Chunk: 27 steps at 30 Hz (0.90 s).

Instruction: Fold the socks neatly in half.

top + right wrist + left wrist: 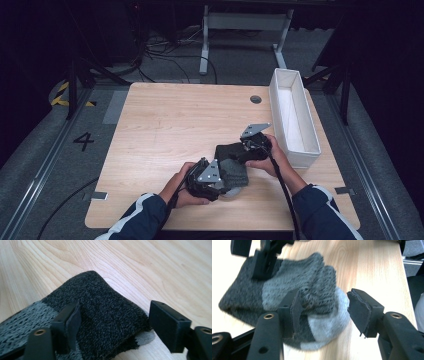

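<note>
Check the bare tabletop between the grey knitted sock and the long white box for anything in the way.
Nothing visible lies on the light wooden table between the grey knitted sock and the long white box; only the person's right hand sits beside the sock there.

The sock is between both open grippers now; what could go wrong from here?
1. The left gripper is open over bunched folds of the sock, so closing may catch only one layer and spoil the fold.
2. The right gripper is open around the dark cuff end; if it closes on the edge only, the knit may slip out.
3. If both pull apart, the sock could stretch or unfold on the table.
</note>
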Each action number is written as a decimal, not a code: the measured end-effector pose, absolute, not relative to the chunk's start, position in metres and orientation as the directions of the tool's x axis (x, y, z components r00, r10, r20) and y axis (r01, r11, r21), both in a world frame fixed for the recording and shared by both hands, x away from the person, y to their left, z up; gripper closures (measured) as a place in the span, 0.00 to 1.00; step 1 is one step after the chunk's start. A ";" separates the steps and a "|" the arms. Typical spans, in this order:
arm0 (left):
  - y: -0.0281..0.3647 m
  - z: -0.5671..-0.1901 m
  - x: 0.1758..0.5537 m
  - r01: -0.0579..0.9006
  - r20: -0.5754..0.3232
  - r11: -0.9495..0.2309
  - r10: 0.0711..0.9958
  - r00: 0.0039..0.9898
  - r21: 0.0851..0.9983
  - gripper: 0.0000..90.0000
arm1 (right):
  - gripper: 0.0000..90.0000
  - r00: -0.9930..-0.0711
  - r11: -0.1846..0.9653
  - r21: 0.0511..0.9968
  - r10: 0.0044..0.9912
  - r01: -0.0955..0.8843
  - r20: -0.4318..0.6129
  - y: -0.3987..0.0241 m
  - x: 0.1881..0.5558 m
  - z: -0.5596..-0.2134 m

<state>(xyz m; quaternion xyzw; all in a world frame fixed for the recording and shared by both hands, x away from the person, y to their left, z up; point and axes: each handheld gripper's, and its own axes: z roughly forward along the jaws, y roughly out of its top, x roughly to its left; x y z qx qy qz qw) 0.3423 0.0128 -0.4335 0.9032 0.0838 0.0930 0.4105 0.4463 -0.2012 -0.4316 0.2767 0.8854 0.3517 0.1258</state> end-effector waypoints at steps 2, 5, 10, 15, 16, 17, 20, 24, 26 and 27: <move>0.010 -0.434 0.343 0.072 0.105 -0.645 0.232 0.967 0.761 0.45 | 0.26 -0.810 0.595 0.687 0.586 0.417 -0.015 -0.201 0.448 -0.435; 0.010 -0.435 0.345 0.080 0.090 -0.635 0.231 0.969 0.768 0.45 | 0.20 -0.804 0.593 0.675 0.595 0.439 0.000 -0.199 0.452 -0.443; 0.008 -0.442 0.348 0.095 0.056 -0.647 0.209 0.976 0.756 0.45 | 0.10 -0.787 0.568 0.676 0.616 0.469 0.029 -0.200 0.457 -0.450; 0.007 -0.446 0.348 0.098 0.053 -0.669 0.202 0.978 0.736 0.46 | 0.00 -0.751 0.510 0.653 0.646 0.560 0.140 -0.203 0.467 -0.463; 0.008 -0.447 0.348 0.098 0.055 -0.673 0.202 0.978 0.734 0.46 | 0.00 -0.753 0.505 0.654 0.640 0.563 0.155 -0.203 0.468 -0.464; 0.008 -0.448 0.348 0.098 0.051 -0.672 0.199 0.979 0.734 0.46 | 0.00 -0.754 0.505 0.655 0.638 0.562 0.155 -0.203 0.468 -0.464; 0.010 -0.451 0.351 0.114 0.031 -0.688 0.195 0.980 0.717 0.48 | 0.00 -0.760 0.506 0.655 0.628 0.561 0.165 -0.202 0.468 -0.466; 0.009 -0.460 0.350 0.105 0.041 -0.735 0.178 0.983 0.669 0.49 | 0.01 -0.773 0.508 0.644 0.597 0.572 0.215 -0.201 0.470 -0.471; 0.012 -0.463 0.349 0.103 0.040 -0.736 0.174 0.984 0.669 0.49 | 0.01 -0.778 0.515 0.641 0.589 0.569 0.218 -0.200 0.470 -0.471; 0.013 -0.462 0.349 0.107 0.038 -0.738 0.177 0.983 0.666 0.50 | 0.01 -0.780 0.518 0.640 0.587 0.567 0.217 -0.200 0.469 -0.471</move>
